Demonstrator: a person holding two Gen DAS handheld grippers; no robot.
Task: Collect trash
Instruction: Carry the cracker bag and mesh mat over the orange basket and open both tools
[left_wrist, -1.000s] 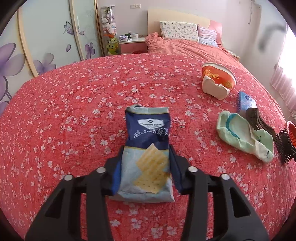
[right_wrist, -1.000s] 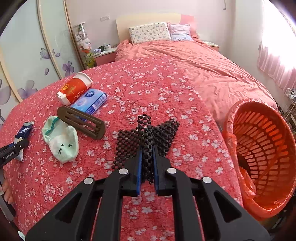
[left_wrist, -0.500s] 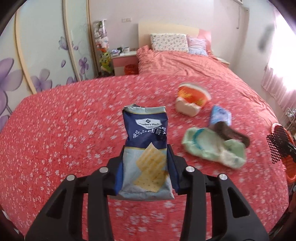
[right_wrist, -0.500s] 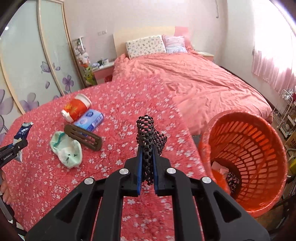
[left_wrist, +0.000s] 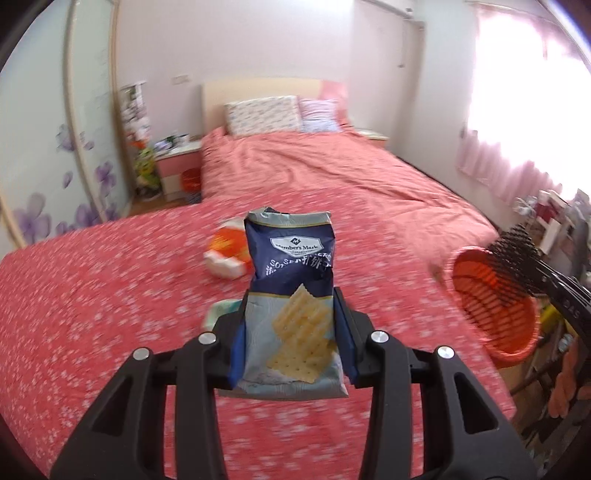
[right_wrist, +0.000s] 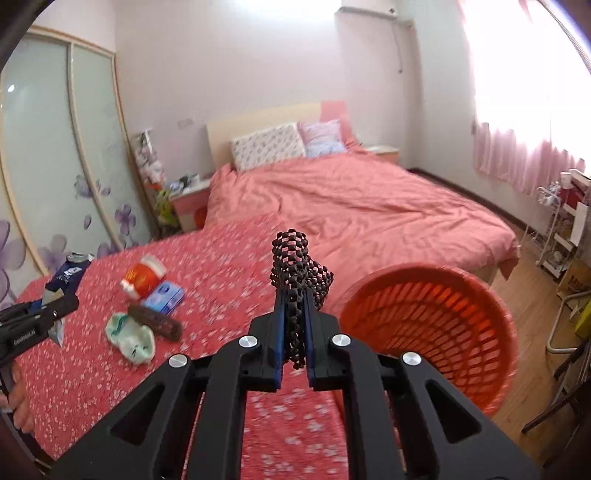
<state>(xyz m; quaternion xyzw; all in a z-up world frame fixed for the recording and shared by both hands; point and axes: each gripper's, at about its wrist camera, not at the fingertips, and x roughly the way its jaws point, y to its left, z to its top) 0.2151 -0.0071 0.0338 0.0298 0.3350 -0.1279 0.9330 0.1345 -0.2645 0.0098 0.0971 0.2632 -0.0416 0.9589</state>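
1. Left wrist view: a cracker packet (left_wrist: 291, 302) stands upright between the fingers of the left gripper (left_wrist: 291, 347), which are clamped on its lower sides; its dark blue top is torn open and its pale lower half shows a cracker print.
2. Right wrist view: a black mesh piece (right_wrist: 295, 291) is pinched between the nearly closed fingers of the right gripper (right_wrist: 294, 343) and sticks up above them.
3. Both items are held in the air above the red floral bedspread (right_wrist: 221, 280).
4. An orange slatted basket (right_wrist: 436, 332) stands on the wooden floor just off the bed's edge, below and to the right of the mesh piece; in the left wrist view the mesh hangs at the basket's (left_wrist: 495, 295) rim.
5. On the bedspread lie an orange and white cup (right_wrist: 142, 277) on its side, a blue pack (right_wrist: 164, 297) just beside it, a dark brown strap-like item (right_wrist: 155, 323) and a pale green sock (right_wrist: 131, 338), grouped close together.
6. Beyond are a salmon duvet (right_wrist: 354, 206), two pillows (right_wrist: 269, 146) and a sliding wardrobe (right_wrist: 55, 147) with purple flowers.
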